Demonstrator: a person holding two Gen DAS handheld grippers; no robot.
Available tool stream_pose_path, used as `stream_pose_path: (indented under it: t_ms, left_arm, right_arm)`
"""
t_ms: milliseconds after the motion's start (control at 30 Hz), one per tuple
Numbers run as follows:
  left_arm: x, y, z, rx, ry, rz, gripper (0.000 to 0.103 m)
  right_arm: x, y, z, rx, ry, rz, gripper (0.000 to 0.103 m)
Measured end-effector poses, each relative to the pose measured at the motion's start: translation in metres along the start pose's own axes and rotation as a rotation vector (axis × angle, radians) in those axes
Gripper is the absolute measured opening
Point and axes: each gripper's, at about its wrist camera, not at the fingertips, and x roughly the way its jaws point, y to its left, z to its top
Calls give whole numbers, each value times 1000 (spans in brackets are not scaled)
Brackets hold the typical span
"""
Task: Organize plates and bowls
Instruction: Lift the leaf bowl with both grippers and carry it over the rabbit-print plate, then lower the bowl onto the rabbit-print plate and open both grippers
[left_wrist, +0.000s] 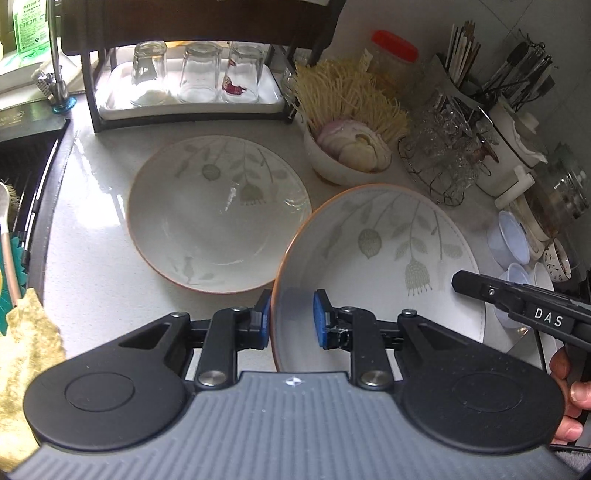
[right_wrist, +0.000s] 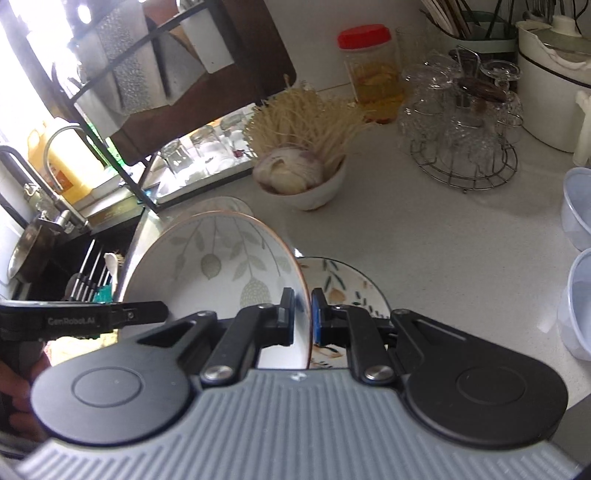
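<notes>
A: Pale speckled countertop (left_wrist: 92, 258), sink along its left edge. Largest task piece: the wide cream leaf-patterned bowl with an orange rim (left_wrist: 218, 214), flat on the countertop near the dark glass rack (left_wrist: 96, 92) at the back edge.

B: And its twin?

A: A second cream leaf-patterned bowl (left_wrist: 388, 258), tilted up off the surface, its near rim towards both grippers. The left gripper (left_wrist: 291, 319) straddles that rim with blue pads inside and outside, but a gap shows, so not clamped. The right gripper (right_wrist: 303, 314) is pinched tight on the same bowl's rim (right_wrist: 221, 266); the right hand carries it.

B: Which way to the resting bowl?

A: Left of and beyond the held one, rims nearly overlapping. Probably a nesting move leftward across the countertop; the left gripper is nearer.

B: Smaller things?

A: A flat floral-painted plate (right_wrist: 343, 291) under the held bowl, a white bowl of sliced onion (left_wrist: 343, 155) behind.
</notes>
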Motion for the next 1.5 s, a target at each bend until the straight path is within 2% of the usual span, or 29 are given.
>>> stream_pose_path:
  t_ms: [433, 833, 1200, 1333, 1500]
  left_arm:
    - [52, -23, -1, -62, 92, 26, 26]
    - [82, -34, 7, -20, 157, 44, 26]
    - [88, -36, 8, -13, 165, 51, 27]
    - [85, -34, 7, -20, 164, 37, 34]
    - [81, -31, 7, -42, 186, 20, 37]
  right_arm:
    - [25, -37, -1, -63, 35, -34, 13]
    - [39, -47, -11, -81, 51, -82, 15]
    - [47, -50, -10, -83, 62, -80, 16]
    - [49, -52, -10, -73, 72, -66, 16]
    - [54, -53, -8, -77, 91, -53, 16]
